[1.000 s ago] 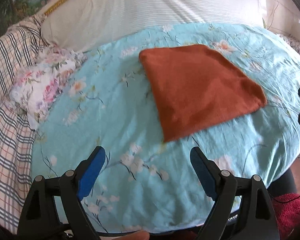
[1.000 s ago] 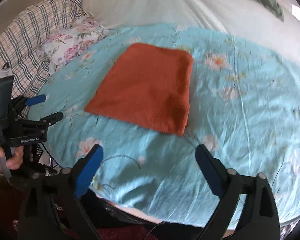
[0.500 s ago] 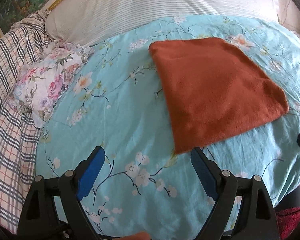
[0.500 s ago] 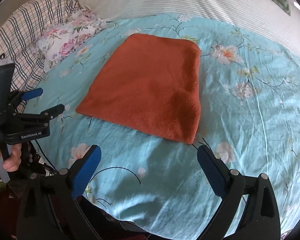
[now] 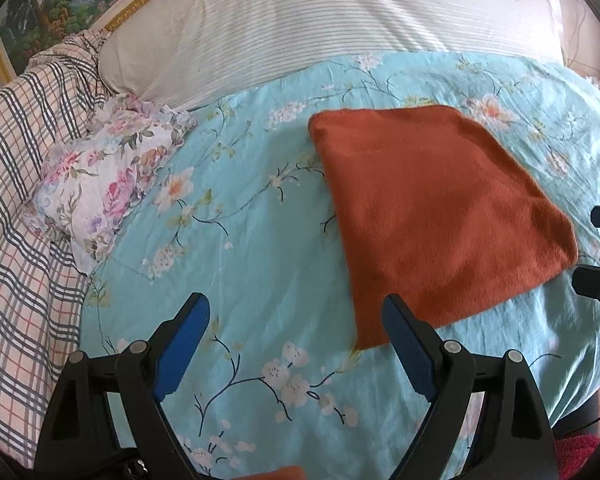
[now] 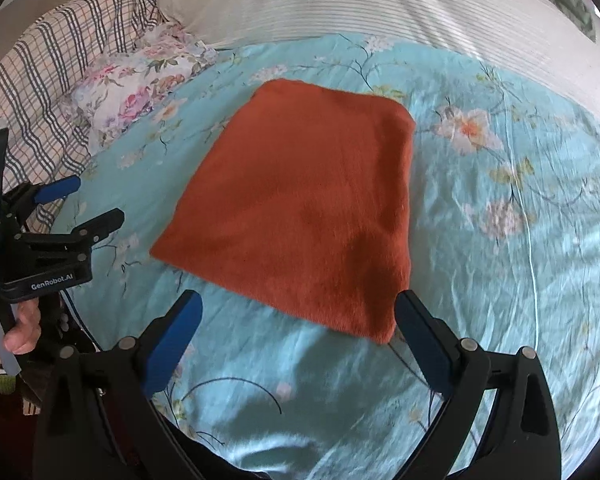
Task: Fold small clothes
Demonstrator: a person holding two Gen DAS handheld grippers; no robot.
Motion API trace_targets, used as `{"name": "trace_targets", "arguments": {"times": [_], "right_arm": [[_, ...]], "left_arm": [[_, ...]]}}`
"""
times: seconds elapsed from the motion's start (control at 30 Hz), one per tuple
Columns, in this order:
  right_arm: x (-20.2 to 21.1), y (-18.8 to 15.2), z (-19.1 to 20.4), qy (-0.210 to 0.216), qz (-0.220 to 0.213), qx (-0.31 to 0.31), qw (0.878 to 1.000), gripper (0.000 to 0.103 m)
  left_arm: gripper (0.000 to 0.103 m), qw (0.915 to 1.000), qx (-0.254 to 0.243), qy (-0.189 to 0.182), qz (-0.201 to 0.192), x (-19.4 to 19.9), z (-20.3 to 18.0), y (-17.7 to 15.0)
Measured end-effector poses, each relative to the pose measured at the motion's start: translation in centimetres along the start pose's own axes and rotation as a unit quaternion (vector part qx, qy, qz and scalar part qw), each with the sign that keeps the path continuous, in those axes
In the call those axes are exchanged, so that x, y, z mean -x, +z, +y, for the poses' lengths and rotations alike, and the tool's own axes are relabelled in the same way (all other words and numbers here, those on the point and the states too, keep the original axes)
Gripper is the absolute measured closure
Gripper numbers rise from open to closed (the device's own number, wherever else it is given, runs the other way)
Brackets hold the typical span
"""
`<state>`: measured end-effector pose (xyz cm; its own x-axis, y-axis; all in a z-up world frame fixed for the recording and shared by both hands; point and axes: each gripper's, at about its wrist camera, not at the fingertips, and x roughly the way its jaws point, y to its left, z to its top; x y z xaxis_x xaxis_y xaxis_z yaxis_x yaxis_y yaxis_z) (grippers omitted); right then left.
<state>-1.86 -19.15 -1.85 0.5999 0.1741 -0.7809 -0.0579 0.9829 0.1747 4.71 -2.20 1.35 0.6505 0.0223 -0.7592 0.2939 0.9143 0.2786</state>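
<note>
one teal floral bed cover (image 5: pixel 260 248) carries one rust cloth (image 5: pixel 432 216), lying flat near its front edge. one flowered bundle (image 5: pixel 100 176) sits well left. i judge i'm approaching to grasp: my left tongs (image 5: pixel 296 312) and right tongs (image 6: pixel 298 308) gape wide, empty, each near a front corner.

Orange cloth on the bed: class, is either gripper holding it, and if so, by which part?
Nothing is held. The left gripper and right gripper both have open jaws near the orange cloth, which lies flat.
</note>
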Motion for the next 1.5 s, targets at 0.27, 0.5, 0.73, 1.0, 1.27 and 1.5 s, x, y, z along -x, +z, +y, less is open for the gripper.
{"name": "trace_targets", "arguments": {"times": [0.27, 0.5, 0.73, 1.0, 1.27, 1.5], "right_arm": [[-0.2, 1.1, 0.2, 0.001, 0.002, 0.017, 1.0, 0.006], [-0.3, 1.1, 0.5, 0.0, 0.005, 0.02, 1.0, 0.006], [-0.1, 1.4, 0.5, -0.001, 0.001, 0.026, 1.0, 0.006], [0.8, 1.9, 0.7, -0.004, -0.009, 0.037, 0.999, 0.006], [0.4, 1.9, 0.3, -0.001, 0.0, 0.039, 0.999, 0.006], [0.3, 1.7, 0.3, -0.003, 0.001, 0.044, 0.999, 0.006]], "left_arm": [[0.015, 0.9998, 0.014, -0.011, -0.006, 0.4, 0.4, 0.3], [0.015, 0.9997, 0.019, -0.012, -0.009, 0.4, 0.5, 0.4], [0.015, 0.9997, 0.018, -0.012, -0.013, 0.8, 0.5, 0.5], [0.015, 0.9996, 0.012, -0.009, -0.023, 1.4, 0.2, 0.9], [0.015, 0.9997, 0.01, -0.008, -0.023, 1.3, 0.0, 0.8], [0.015, 0.9996, 0.01, -0.011, -0.022, 1.3, 0.1, 0.7]]}}
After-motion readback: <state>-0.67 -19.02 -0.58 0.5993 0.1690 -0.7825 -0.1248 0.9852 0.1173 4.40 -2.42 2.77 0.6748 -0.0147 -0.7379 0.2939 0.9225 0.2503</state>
